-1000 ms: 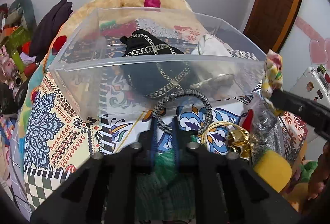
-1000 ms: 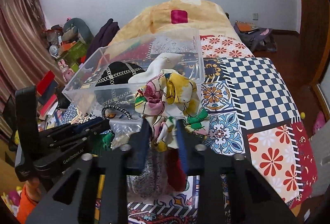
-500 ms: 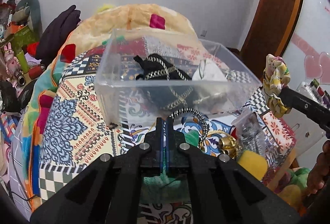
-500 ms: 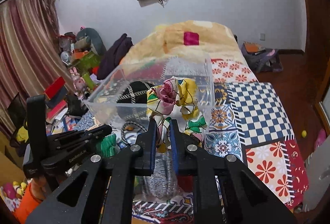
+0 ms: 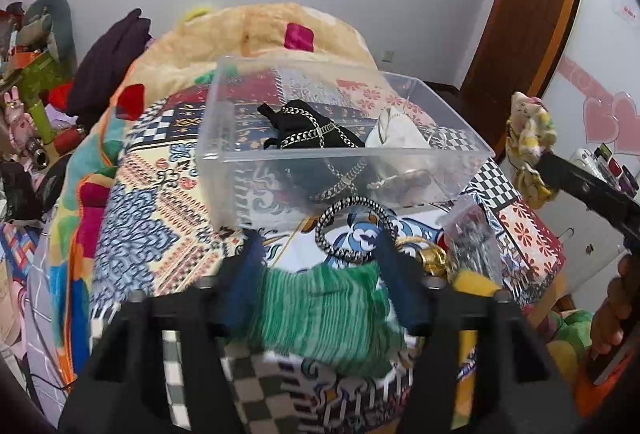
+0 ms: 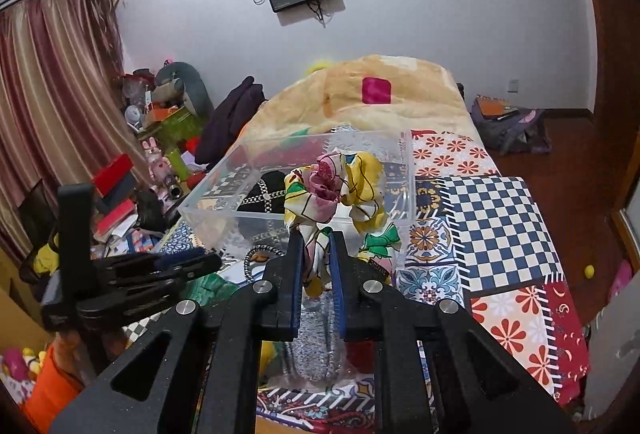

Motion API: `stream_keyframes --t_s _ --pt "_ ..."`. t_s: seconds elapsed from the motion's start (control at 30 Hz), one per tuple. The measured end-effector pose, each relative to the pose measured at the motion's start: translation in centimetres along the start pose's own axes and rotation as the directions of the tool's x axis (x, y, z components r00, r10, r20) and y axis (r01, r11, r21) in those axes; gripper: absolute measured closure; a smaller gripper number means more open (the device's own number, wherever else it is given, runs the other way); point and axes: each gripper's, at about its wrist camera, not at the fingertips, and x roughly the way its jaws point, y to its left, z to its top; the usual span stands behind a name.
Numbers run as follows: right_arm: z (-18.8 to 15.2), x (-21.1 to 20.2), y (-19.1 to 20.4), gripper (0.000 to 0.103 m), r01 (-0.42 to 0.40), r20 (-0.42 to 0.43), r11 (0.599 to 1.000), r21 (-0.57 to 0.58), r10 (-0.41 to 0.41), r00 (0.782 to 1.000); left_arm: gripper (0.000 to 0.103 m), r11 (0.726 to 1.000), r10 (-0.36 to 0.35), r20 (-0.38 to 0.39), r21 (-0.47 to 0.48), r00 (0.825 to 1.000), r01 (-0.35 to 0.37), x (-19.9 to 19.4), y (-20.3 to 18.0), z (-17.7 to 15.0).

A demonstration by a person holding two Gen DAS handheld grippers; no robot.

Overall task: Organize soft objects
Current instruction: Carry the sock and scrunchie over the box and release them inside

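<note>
Since half a second ago the left tongs [image 5: 320, 254] have spread wide, released, with a green knit piece [image 5: 320, 310] between them. The right tongs [image 6: 317, 254] stay clenched on the floral scrunchie [image 6: 340, 190], raised before the clear bin [image 6: 296, 170] just ahead.
</note>
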Motion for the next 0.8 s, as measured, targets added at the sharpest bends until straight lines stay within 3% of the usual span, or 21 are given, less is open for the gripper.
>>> stream_keyframes --t_s 0.2,0.27,0.33,0.4,0.47,0.63,0.8 --pt "-0.1 -0.4 0.3 0.091 -0.006 0.003 1.000 0.001 0.006 1.000 0.042 1.000 0.025 -0.087 0.015 0.996 -0.024 0.8 0.2 -2.9" --pt "-0.2 -0.4 0.5 0.091 -0.006 0.002 1.000 -0.003 0.006 1.000 0.042 1.000 0.029 -0.083 0.009 0.996 -0.029 0.9 0.2 -3.4" --pt "-0.2 -0.5 0.6 0.091 -0.004 0.001 1.000 -0.007 0.004 1.000 0.049 0.999 0.039 -0.068 0.023 0.997 -0.037 0.9 0.0 -3.4" --pt "-0.2 -0.6 0.7 0.091 -0.003 0.000 1.000 -0.007 0.003 1.000 0.074 0.999 0.029 -0.071 0.031 0.997 -0.026 1.1 -0.1 -3.5" --pt "-0.2 -0.6 0.7 0.091 -0.002 0.000 1.000 -0.006 0.002 1.000 0.089 1.000 -0.009 -0.079 0.022 0.997 0.011 1.4 0.0 -3.7" --pt "-0.2 -0.7 0.8 0.091 -0.002 0.001 1.000 -0.008 0.002 1.000 0.101 0.999 0.015 -0.052 0.035 0.999 -0.013 1.1 0.0 -4.0" --pt "-0.2 -0.6 0.8 0.091 0.000 0.000 1.000 -0.009 0.000 1.000 0.102 1.000 0.019 -0.001 0.003 1.000 -0.019 -1.0 0.7 -3.6"
